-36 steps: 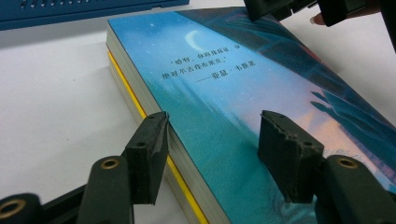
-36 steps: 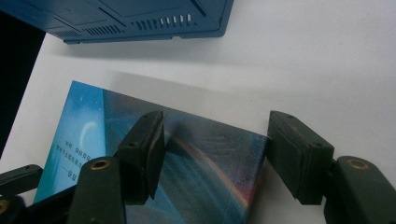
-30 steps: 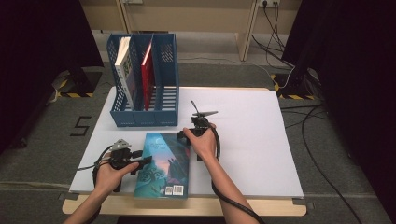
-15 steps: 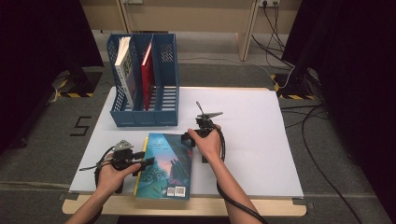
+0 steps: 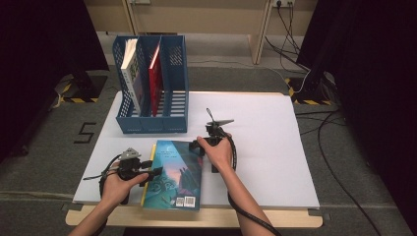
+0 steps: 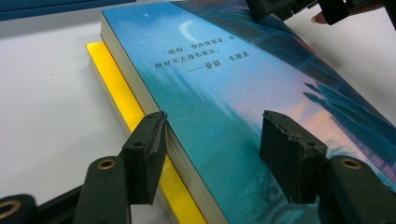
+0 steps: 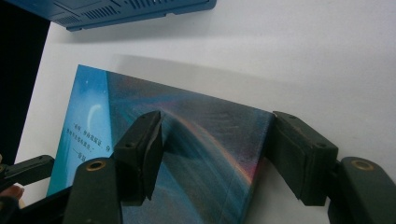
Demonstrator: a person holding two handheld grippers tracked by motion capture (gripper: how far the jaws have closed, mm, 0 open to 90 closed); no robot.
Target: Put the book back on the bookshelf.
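Note:
A book with a blue-teal cover [image 5: 173,176] lies flat near the white table's front edge, and a yellow strip [image 6: 116,93] shows under its left side. My left gripper [image 5: 151,173] sits at that left edge. In the left gripper view its jaws [image 6: 217,140] stand open, one beside the page edge and one over the cover. My right gripper [image 5: 195,146] is at the book's far right corner. There its jaws [image 7: 217,140] stand wide apart with the corner [image 7: 252,140] between them, not pressing on it.
A blue file holder [image 5: 172,105] stands at the back left of the table [image 5: 265,147], with a white book [image 5: 132,73] and a red book [image 5: 155,73] upright in its slots. Cables trail from both grippers. Black curtains and floor cables surround the table.
The right hand has shifted a little at the book's far corner. The book and the left hand stay about where they were.

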